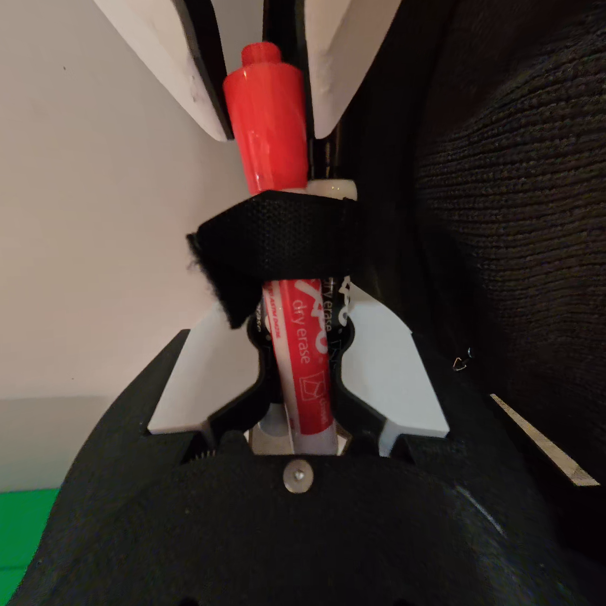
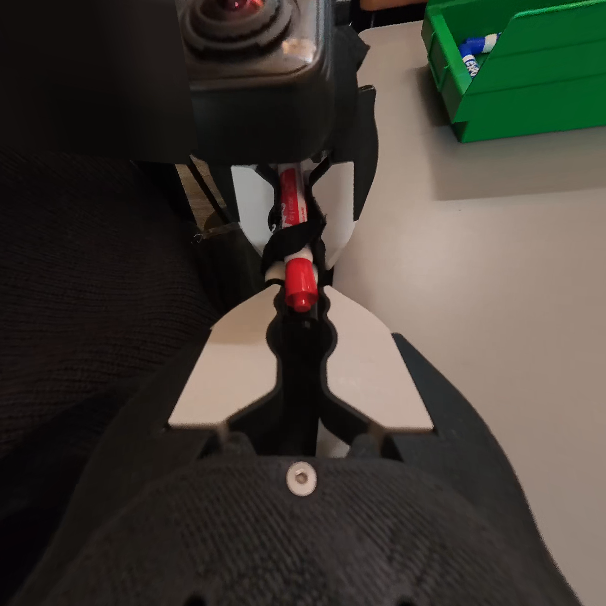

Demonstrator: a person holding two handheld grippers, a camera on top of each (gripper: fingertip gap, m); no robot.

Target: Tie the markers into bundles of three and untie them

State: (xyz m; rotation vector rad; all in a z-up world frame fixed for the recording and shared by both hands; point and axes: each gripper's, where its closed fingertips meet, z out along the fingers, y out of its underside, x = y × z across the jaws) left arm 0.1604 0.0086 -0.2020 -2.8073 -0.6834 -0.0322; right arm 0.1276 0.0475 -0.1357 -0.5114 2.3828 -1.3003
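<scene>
Markers [image 1: 296, 357] (printed labels) strapped [image 1: 278, 239], between both grippers' closed fingers [image 2: 242, 370].

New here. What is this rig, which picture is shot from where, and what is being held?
No robot arm: a person holds two handheld two-finger grippers, each with a camera looking along its fingers. In the left wrist view, the left gripper is shut on a bundle of markers tied with a black strap. The right wrist view looks from the opposite end: the right gripper closes on the bundle's cap end, facing the left gripper's camera. Beside them is a grey table with a green bin holding a blue marker. The dark knit fabric looks like the person's clothing.
</scene>
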